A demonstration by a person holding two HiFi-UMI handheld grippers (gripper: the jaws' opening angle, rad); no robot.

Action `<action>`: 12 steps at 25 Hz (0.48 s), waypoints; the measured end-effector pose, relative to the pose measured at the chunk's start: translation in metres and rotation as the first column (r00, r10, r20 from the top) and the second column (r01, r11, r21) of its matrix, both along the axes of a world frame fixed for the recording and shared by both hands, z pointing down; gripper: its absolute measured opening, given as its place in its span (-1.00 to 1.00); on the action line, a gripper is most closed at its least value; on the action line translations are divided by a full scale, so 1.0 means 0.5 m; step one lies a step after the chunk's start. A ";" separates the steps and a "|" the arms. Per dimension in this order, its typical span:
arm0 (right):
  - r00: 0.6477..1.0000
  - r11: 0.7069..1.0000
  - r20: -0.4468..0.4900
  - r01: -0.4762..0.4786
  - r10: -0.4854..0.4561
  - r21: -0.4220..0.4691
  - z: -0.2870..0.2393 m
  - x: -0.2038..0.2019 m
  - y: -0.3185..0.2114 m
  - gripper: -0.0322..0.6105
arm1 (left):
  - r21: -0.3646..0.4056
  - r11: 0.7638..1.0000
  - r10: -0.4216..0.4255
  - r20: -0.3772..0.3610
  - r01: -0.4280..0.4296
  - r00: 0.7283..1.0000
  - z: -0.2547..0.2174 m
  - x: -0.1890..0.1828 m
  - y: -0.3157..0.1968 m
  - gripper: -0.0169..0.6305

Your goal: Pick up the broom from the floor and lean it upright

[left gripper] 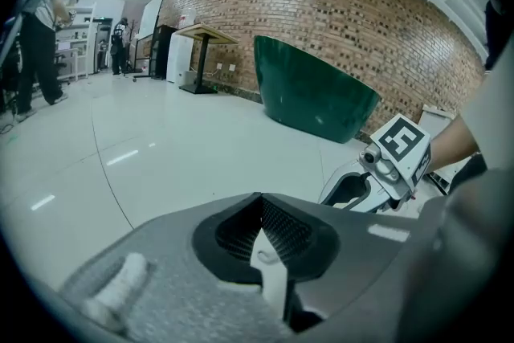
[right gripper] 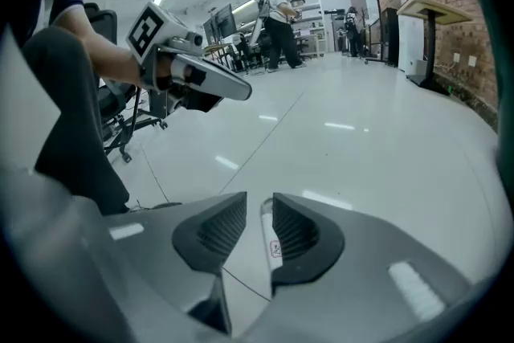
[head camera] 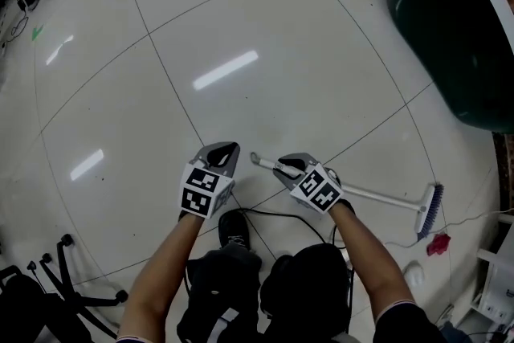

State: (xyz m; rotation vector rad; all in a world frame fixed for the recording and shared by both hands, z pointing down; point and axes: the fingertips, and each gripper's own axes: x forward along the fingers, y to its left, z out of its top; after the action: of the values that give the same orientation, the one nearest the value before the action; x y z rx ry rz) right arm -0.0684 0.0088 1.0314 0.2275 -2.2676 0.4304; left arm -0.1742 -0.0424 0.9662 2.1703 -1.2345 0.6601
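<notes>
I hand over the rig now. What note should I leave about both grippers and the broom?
Left gripper: jaws together, empty, near the broom handle's tip.
Right gripper: jaws apart around that tip, not clamped.
Broom: lying flat on the tiled floor, brush head at the head view's right.
Done: nothing gripped yet.
Left: clamp the handle, lift, lean it upright.

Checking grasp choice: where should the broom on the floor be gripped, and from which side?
Probably the thin white handle near its free end, from above, jaws straddling it crosswise: it lies flat on the floor, and the brush head is too broad. The right tool has that end between its open jaws.
</notes>
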 end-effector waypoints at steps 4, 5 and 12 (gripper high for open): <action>0.999 0.999 -0.028 0.039 -0.039 -0.011 0.111 -0.010 0.004 -0.52 | -0.001 1.000 0.016 0.003 -0.016 1.000 0.073 -0.009 0.001 -0.95; 0.998 0.999 -0.039 0.050 -0.050 -0.016 0.136 -0.013 0.007 -0.49 | -0.003 1.000 0.024 0.003 -0.023 1.000 0.087 -0.008 0.004 -0.95; 0.991 0.996 -0.100 0.083 -0.086 -0.024 0.259 -0.016 0.021 -0.25 | -0.028 0.994 0.109 0.069 -0.107 0.992 0.156 0.018 0.016 -0.95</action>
State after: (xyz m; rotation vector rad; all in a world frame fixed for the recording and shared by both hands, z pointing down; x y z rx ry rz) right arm -0.0766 0.0193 1.1607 0.1392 -2.1640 0.3885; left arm -0.1654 -0.0343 1.0443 2.2234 -1.1446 0.7985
